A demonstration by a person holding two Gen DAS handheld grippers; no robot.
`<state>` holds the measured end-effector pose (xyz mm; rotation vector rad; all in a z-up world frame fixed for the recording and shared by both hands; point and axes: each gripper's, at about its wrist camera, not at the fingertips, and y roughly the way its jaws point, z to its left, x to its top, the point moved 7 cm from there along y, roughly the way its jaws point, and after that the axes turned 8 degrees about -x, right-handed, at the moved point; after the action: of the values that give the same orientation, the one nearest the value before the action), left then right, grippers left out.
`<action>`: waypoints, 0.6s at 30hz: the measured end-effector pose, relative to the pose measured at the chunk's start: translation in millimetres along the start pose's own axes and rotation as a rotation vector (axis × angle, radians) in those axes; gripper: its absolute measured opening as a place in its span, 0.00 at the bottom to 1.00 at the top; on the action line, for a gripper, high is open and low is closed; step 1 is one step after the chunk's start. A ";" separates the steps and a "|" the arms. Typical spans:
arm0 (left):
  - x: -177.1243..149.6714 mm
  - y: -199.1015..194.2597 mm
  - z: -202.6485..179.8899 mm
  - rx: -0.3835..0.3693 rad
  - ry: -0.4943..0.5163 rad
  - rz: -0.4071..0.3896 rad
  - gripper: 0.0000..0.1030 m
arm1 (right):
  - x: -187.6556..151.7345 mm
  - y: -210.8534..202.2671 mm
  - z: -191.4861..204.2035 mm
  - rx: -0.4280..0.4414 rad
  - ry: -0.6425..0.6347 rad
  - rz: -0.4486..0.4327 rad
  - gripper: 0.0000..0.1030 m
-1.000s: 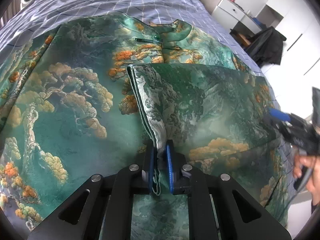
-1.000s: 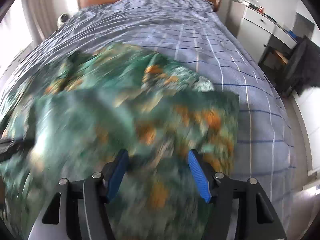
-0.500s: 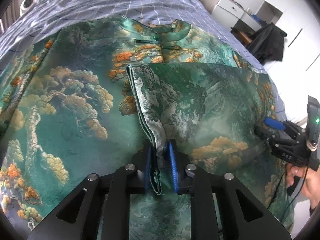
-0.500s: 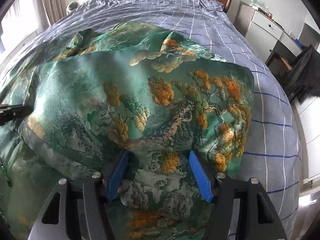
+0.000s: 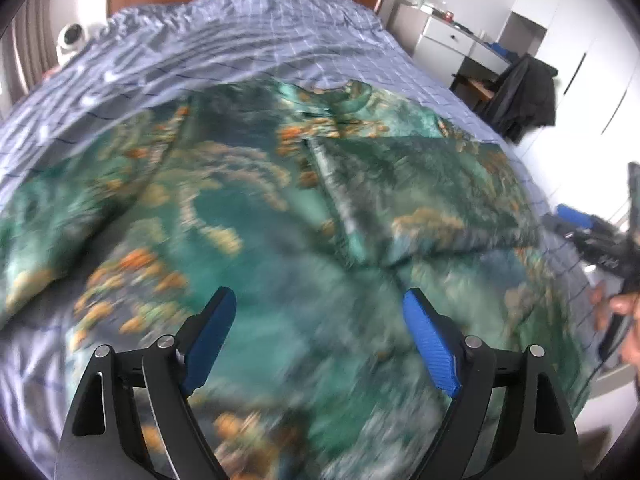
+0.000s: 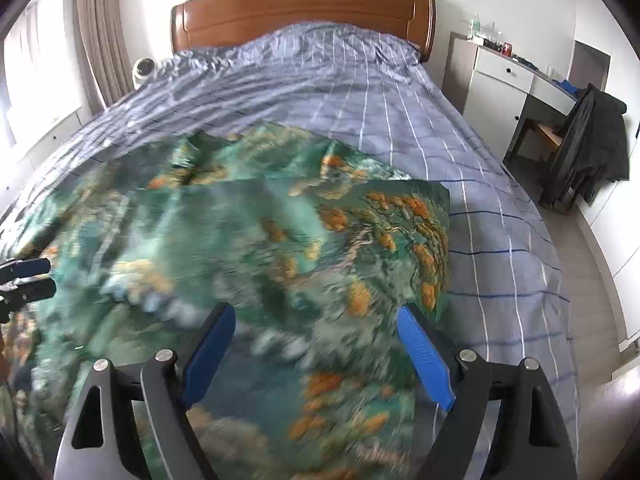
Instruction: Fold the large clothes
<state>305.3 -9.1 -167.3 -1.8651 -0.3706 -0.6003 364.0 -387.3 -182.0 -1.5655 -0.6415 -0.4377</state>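
Observation:
A large green garment point(image 5: 248, 208) printed with orange trees lies spread on the bed, one part point(image 5: 416, 200) folded over onto its middle. My left gripper point(image 5: 316, 340) hovers above the cloth with its jaws opening wide and nothing between the blue pads. In the right wrist view the same garment point(image 6: 280, 240) fills the near bed. The right gripper point(image 6: 316, 352) also hangs above it, jaws opening, gripping nothing. The right gripper point(image 5: 592, 236) shows at the left view's right edge with a hand point(image 5: 624, 312) behind it. Both near views are motion-blurred.
The bed wears a blue checked cover point(image 6: 360, 92) and has a wooden headboard point(image 6: 300, 8). A white desk point(image 6: 516, 80) and a chair draped with a dark jacket point(image 6: 592, 144) stand to the right. A small white device point(image 6: 143, 69) sits by the curtain.
The left gripper has let go of the folded fabric edge and opened wide. Both grippers have pulled back and risen from the garment; the right one has opened further.

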 end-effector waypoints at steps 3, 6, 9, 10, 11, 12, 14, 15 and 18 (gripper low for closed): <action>-15.0 -19.3 12.6 0.055 0.003 -0.016 0.84 | -6.5 -31.7 9.0 0.027 0.022 -0.018 0.83; -27.9 -31.5 28.3 0.084 -0.022 -0.027 0.85 | -16.4 -62.8 23.3 0.044 0.022 -0.039 0.83; -40.0 -39.1 47.3 0.117 -0.060 -0.029 0.86 | -29.9 -86.0 41.4 0.035 -0.009 -0.076 0.83; -44.2 -41.6 56.3 0.129 -0.078 -0.027 0.86 | -33.3 -90.1 48.0 0.032 -0.020 -0.081 0.83; -48.2 -44.6 66.5 0.143 -0.099 -0.027 0.86 | -39.4 -94.9 55.8 0.032 -0.032 -0.084 0.83; -52.2 -47.9 76.0 0.155 -0.119 -0.027 0.86 | -45.6 -98.8 63.3 0.035 -0.038 -0.084 0.83; -60.1 -57.4 97.4 0.175 -0.162 -0.039 0.86 | -56.4 -106.4 78.2 0.054 -0.050 -0.082 0.83; -64.0 -63.7 110.3 0.187 -0.195 -0.049 0.86 | -61.2 -110.8 86.1 0.062 -0.058 -0.082 0.83; -76.7 -80.5 153.4 0.183 -0.331 -0.086 0.86 | -71.0 -124.0 106.2 0.091 -0.083 -0.086 0.83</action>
<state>235.2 165.2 -191.9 -1.7769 -0.7022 -0.3000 220.6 -290.0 -141.3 -1.4797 -0.7840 -0.4036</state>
